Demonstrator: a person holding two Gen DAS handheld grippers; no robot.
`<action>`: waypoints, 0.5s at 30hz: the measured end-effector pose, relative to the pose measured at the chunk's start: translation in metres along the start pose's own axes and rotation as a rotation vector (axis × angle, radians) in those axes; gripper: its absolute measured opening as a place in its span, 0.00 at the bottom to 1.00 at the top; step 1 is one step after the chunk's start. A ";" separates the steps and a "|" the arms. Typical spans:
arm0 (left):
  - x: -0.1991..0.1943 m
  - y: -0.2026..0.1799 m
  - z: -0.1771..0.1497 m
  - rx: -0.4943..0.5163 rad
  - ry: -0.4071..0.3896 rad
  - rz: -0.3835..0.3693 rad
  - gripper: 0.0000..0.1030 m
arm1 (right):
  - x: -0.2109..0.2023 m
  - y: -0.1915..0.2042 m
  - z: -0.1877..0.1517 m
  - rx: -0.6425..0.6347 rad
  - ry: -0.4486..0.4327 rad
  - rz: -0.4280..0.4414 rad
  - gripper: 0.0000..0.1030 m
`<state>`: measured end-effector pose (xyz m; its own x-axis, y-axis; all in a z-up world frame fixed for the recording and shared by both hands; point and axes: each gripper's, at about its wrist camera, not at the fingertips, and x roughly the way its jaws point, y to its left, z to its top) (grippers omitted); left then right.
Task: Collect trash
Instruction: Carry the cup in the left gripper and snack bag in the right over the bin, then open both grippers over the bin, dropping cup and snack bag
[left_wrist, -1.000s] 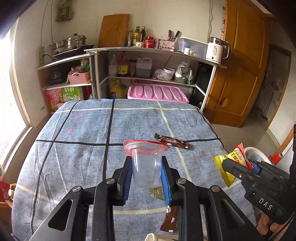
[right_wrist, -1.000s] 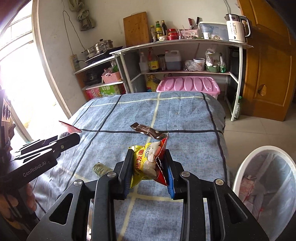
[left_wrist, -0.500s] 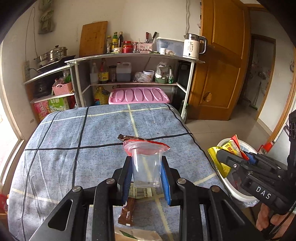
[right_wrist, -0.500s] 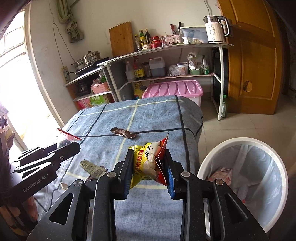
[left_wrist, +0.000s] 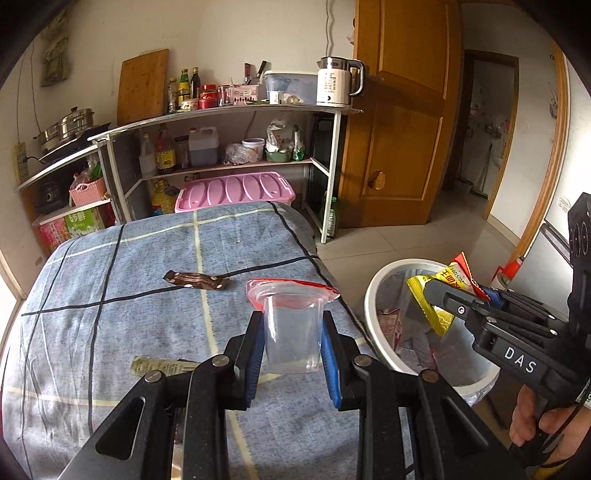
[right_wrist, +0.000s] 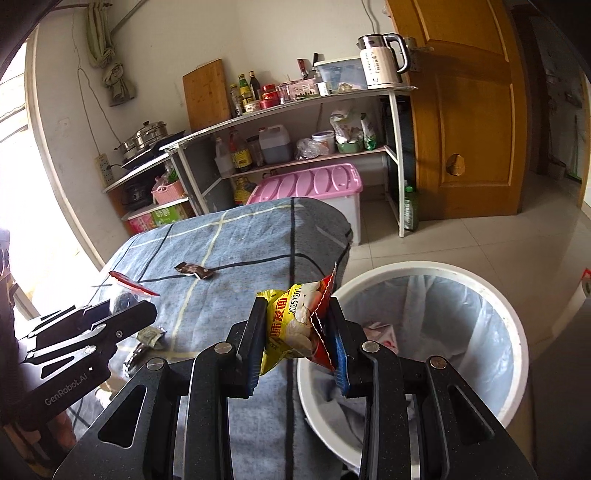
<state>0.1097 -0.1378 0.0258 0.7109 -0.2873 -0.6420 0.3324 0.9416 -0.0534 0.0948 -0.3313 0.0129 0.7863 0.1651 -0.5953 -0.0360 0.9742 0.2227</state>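
Note:
My left gripper (left_wrist: 292, 339) is shut on a clear plastic cup (left_wrist: 291, 332) with a peeled red foil lid, held above the blue checked cloth near the table's right edge. My right gripper (right_wrist: 298, 332) is shut on a yellow and red snack bag (right_wrist: 297, 325), which hangs at the near left rim of the white trash bin (right_wrist: 509, 317). In the left wrist view the snack bag (left_wrist: 448, 284) sits over the bin (left_wrist: 373, 295). A brown wrapper (left_wrist: 195, 280) and a greenish wrapper (left_wrist: 159, 367) lie on the cloth.
The bin holds a pale liner and some trash. Beyond the table (left_wrist: 110, 332) stand a pink-lidded storage box (left_wrist: 236, 188) and a metal shelf (left_wrist: 229, 110) with bottles and a kettle. A wooden door (left_wrist: 399, 140) and tiled floor lie to the right.
Both grippers have swept to the right across the table with their loads. The trash bin has come into full view, and the snack bag is now over its rim.

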 end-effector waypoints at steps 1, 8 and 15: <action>0.003 -0.006 0.000 0.007 0.005 -0.010 0.28 | -0.003 -0.007 -0.001 0.006 0.001 -0.010 0.31; 0.026 -0.054 -0.001 0.044 0.038 -0.082 0.29 | -0.013 -0.050 -0.011 0.045 0.021 -0.077 0.31; 0.050 -0.097 -0.006 0.094 0.085 -0.133 0.29 | -0.011 -0.090 -0.021 0.080 0.066 -0.126 0.31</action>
<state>0.1090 -0.2421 -0.0059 0.6030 -0.3889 -0.6965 0.4796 0.8744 -0.0731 0.0759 -0.4174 -0.0167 0.7392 0.0548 -0.6713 0.1118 0.9729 0.2026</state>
